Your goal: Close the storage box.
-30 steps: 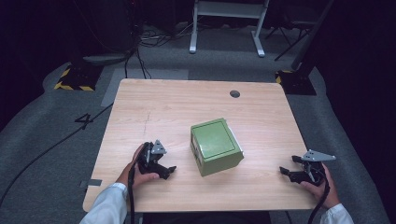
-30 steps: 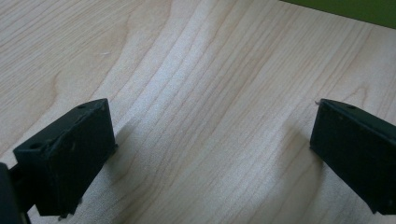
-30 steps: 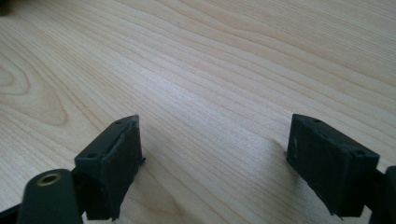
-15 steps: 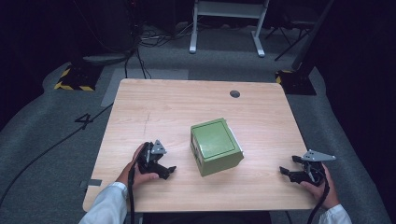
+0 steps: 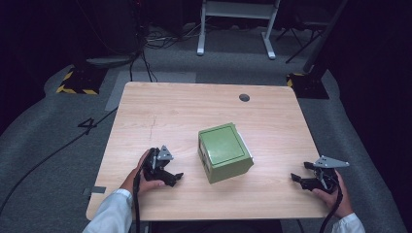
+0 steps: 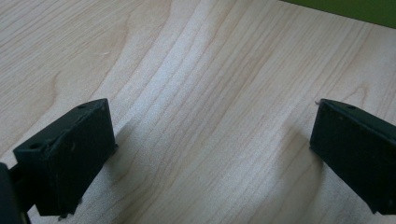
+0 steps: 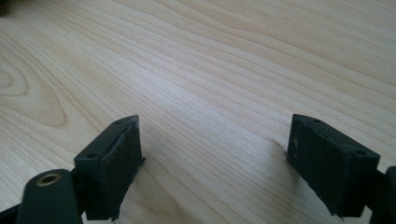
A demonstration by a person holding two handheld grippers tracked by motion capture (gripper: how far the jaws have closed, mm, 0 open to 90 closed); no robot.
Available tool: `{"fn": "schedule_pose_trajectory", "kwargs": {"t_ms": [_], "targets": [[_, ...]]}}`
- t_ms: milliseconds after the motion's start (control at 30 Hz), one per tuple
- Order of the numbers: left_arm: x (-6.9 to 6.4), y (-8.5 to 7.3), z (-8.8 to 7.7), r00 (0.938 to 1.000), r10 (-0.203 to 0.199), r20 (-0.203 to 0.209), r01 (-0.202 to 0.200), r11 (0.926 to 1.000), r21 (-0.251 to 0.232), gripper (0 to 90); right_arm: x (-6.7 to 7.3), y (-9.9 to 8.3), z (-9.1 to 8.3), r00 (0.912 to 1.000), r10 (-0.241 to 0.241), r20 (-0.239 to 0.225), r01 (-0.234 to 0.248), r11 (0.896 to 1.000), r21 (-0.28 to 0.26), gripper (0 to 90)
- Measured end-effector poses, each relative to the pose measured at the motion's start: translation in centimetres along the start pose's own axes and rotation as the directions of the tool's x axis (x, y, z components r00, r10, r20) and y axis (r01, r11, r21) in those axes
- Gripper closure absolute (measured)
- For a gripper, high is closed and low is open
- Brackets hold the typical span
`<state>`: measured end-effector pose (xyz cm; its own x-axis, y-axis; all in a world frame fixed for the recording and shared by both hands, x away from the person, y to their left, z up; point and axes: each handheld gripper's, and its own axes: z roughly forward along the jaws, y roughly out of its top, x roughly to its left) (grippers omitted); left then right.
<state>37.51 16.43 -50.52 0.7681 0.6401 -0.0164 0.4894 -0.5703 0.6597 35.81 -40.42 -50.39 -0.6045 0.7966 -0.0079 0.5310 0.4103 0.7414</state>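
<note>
Both hands rest low on the near part of the table (image 5: pixel 184 111), sleeves coming in from the near edge. The left hand (image 5: pixel 141 175) grips the left claw (image 5: pixel 176 178) near the table's near left, the claw pointing right toward the box (image 5: pixel 224 151). Its jaws stand wide apart with bare wood between them; in the left gripper view a strip of green box (image 6: pixel 345 9) shows at the far right edge, beyond the jaws and not touching them.

The right hand (image 5: pixel 335 193) holds the right claw (image 5: pixel 300 175) near the table's near right corner, pointing left toward the box. Its jaws are also spread apart over bare wood, nothing between them.

The box is green, closed, with a framed panel on top, and sits turned at an angle near the middle of the table, between the two claws. It lies nearer the left claw and well apart from the right one. What is inside cannot be told.

A dark round hole (image 5: pixel 244 97) marks the far part of the table.
</note>
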Motion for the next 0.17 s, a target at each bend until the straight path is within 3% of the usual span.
{"fn": "schedule_pose_trajectory", "kwargs": {"t_ms": [167], "targets": [[-0.01, -0.01, 0.01, 1.0000, 0.000, -0.001, 0.000, 1.0000, -0.001, 0.1, 0.01, 0.00, 0.00, 1.0000, 0.000, 0.001, 0.000, 1.000, 0.000, 17.8]]}}
